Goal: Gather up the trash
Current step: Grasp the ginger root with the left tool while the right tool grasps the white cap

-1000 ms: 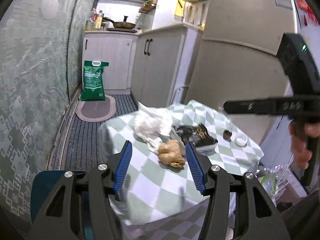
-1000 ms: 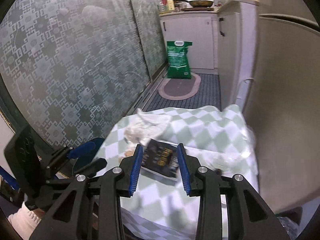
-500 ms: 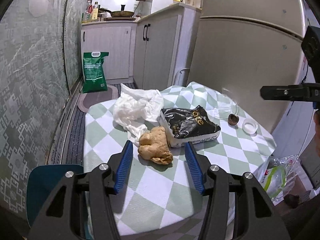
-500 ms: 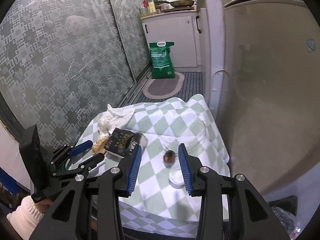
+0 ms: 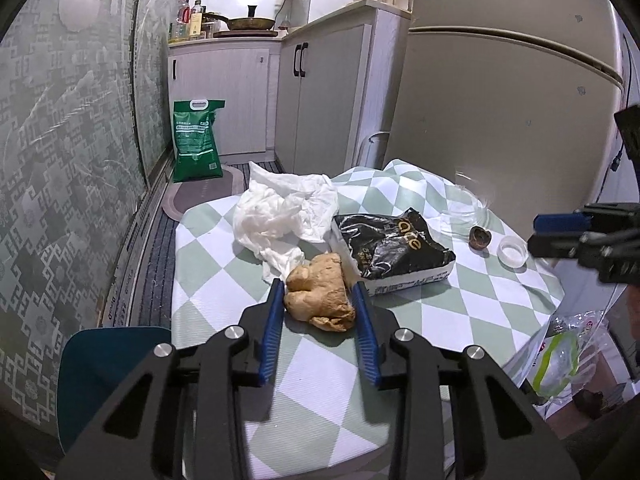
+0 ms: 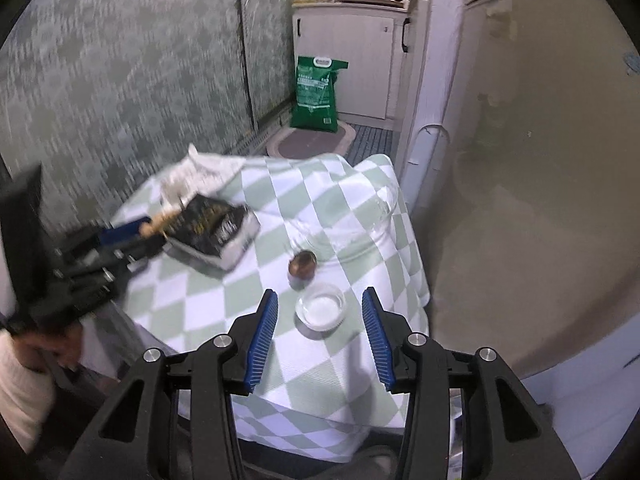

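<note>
A brown crumpled lump (image 5: 320, 294) lies on the green-and-white checked tablecloth (image 5: 208, 260). My left gripper (image 5: 319, 292) is open with a blue pad on each side of the lump. Behind it lie crumpled white paper (image 5: 280, 216) and a black snack bag (image 5: 390, 244). My right gripper (image 6: 319, 300) is open around a small clear lid (image 6: 321, 311). A brown nutshell-like piece (image 6: 303, 264) sits just beyond it, next to a clear plastic container (image 6: 356, 224).
A beige fridge (image 5: 500, 120) stands right behind the table. White cabinets (image 5: 320, 80) and a green sack (image 5: 196, 140) on the floor are farther back. A patterned glass wall (image 5: 60, 160) runs along the left. A blue chair (image 5: 104, 368) and a plastic bag (image 5: 568, 360) flank the table.
My left gripper has moved forward so its pads now flank the brown lump. My right gripper has swung down and closer over the clear lid.
</note>
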`<action>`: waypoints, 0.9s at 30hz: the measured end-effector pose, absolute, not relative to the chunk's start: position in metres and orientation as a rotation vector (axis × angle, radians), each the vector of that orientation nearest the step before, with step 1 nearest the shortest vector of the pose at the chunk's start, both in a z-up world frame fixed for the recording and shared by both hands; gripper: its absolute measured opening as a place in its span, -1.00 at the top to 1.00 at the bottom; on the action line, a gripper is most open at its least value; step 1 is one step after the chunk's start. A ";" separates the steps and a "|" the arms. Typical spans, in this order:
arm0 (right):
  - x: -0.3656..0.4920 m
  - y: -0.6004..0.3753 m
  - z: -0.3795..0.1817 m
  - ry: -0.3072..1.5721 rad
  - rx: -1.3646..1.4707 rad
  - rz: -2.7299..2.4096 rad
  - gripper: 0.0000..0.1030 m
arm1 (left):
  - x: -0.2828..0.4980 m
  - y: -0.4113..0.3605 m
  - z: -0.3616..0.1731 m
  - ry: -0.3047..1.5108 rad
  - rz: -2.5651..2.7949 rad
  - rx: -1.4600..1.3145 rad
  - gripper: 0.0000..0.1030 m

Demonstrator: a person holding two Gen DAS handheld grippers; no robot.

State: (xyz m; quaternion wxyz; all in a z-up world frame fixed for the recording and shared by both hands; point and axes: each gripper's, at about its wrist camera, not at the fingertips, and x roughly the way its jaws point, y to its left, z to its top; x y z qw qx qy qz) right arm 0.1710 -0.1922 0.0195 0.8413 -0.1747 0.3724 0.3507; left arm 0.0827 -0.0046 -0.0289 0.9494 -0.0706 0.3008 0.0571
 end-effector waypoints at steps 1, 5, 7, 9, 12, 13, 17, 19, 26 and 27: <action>0.170 -0.190 0.017 0.784 -0.392 0.740 0.14 | 0.083 -0.004 -0.029 0.609 0.114 -0.149 0.29; 0.164 -0.179 0.008 0.770 -0.483 0.730 0.14 | 0.079 -0.002 -0.025 0.589 0.106 -0.169 0.29; 0.163 -0.175 0.006 0.762 -0.512 0.717 0.14 | 0.078 -0.001 -0.022 0.580 0.102 -0.177 0.29; 0.164 -0.174 0.004 0.763 -0.523 0.707 0.14 | 0.076 0.001 -0.021 0.576 0.097 -0.186 0.29; 0.167 -0.176 0.001 0.774 -0.522 0.698 0.14 | 0.075 0.002 -0.019 0.572 0.093 -0.190 0.29; 0.168 -0.176 0.001 0.776 -0.520 0.698 0.14 | 0.074 0.002 -0.018 0.569 0.092 -0.192 0.29; 0.168 -0.175 0.000 0.768 -0.529 0.694 0.16 | 0.069 0.004 -0.014 0.542 0.084 -0.207 0.30; 0.166 -0.173 0.000 0.766 -0.536 0.698 0.25 | 0.067 0.005 -0.012 0.531 0.081 -0.216 0.30; 0.164 -0.165 -0.002 0.771 -0.553 0.698 0.42 | 0.063 0.008 -0.008 0.520 0.075 -0.228 0.30; 0.164 -0.164 -0.002 0.773 -0.552 0.699 0.42 | 0.064 0.008 -0.008 0.519 0.076 -0.227 0.30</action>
